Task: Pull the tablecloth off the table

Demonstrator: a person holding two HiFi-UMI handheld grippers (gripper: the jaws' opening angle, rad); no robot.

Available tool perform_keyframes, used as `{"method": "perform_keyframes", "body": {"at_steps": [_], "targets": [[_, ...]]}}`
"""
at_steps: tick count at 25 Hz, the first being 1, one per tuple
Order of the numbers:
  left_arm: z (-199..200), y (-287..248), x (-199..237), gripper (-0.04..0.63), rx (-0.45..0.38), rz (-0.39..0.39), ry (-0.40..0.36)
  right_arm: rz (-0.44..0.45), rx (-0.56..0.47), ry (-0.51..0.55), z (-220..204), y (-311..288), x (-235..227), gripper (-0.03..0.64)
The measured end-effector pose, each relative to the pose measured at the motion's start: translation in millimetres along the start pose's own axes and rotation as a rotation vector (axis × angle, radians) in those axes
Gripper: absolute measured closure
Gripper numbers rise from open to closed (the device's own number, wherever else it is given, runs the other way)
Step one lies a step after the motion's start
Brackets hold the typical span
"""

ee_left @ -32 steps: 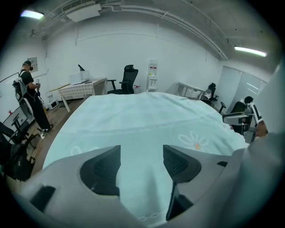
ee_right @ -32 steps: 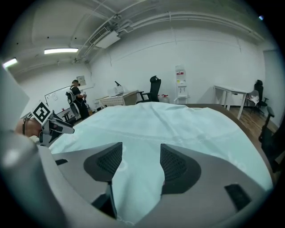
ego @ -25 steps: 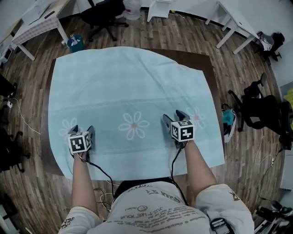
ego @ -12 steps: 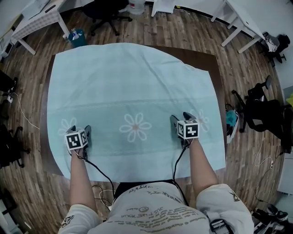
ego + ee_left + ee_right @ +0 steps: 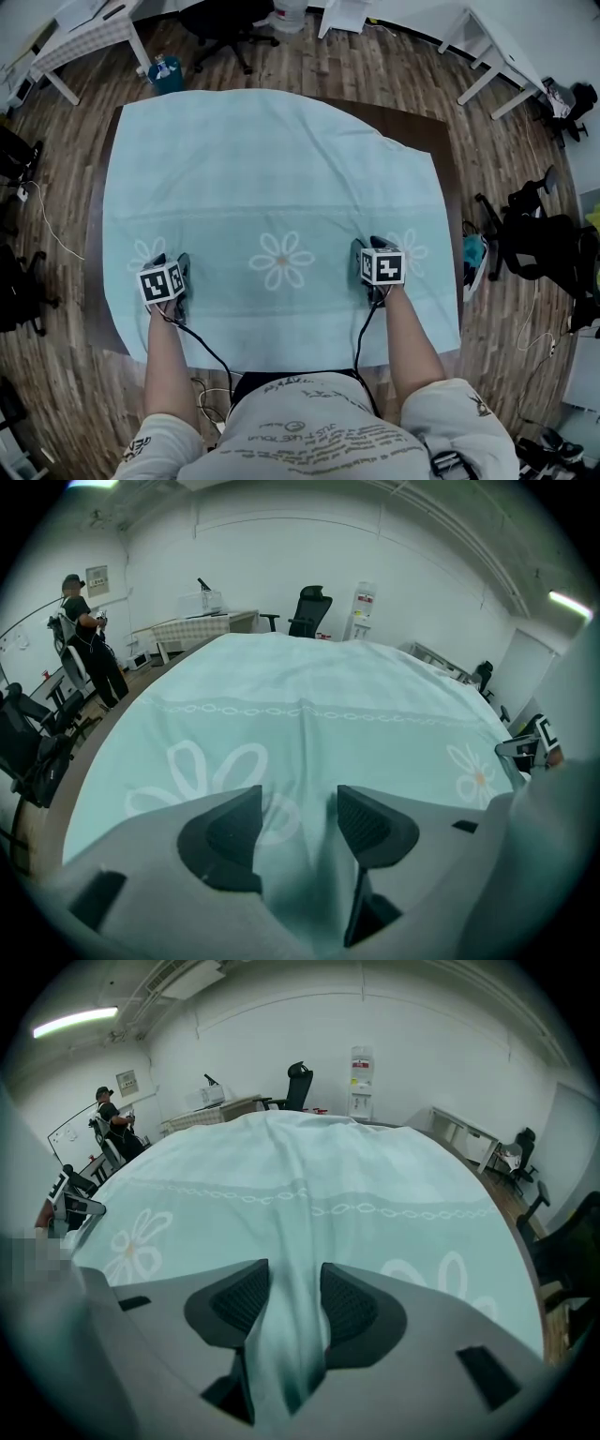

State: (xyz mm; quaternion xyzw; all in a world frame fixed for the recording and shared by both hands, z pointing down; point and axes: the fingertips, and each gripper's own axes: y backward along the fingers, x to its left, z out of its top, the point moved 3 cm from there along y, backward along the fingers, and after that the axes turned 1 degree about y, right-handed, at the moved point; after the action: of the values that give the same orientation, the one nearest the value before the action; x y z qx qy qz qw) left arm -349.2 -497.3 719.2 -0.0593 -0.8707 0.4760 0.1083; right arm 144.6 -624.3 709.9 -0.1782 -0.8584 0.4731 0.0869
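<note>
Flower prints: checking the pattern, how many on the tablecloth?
3, in a row across the tablecloth: left flower, centre flower, right flower; the outer two are partly covered.

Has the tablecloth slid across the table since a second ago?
No. The tablecloth leaves the same strips of dark table bare at the far right corner and along the left edge; no shift shows.
</note>
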Motion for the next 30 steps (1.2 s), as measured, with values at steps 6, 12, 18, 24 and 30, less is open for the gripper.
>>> {"method": "perform_keyframes", "body": {"at_steps": [6, 12, 18, 24, 30], "targets": [[1, 0, -19, 0.573, 0.031, -0.057, 0.005, -0.014, 0.039, 0.058, 3, -2, 25, 0.595], [2, 2, -25, 0.581, 0.044, -0.052, -0.045, -0.056, 0.017, 0.004, 2, -3, 25, 0.601], [13, 31, -31, 0.581, -0.031, -0.072, -0.054, -0.075, -0.035, -0.011, 10, 17, 31, 0.603], [19, 64, -46, 0.582, -0.085, -0.131, -0.072, -0.034, -0.114, -0.018, 21, 57, 36, 0.604], [20, 104, -53, 0.583, -0.167, -0.179, -0.093, -0.029, -0.204, -0.031, 24, 99, 50, 0.604]]}}
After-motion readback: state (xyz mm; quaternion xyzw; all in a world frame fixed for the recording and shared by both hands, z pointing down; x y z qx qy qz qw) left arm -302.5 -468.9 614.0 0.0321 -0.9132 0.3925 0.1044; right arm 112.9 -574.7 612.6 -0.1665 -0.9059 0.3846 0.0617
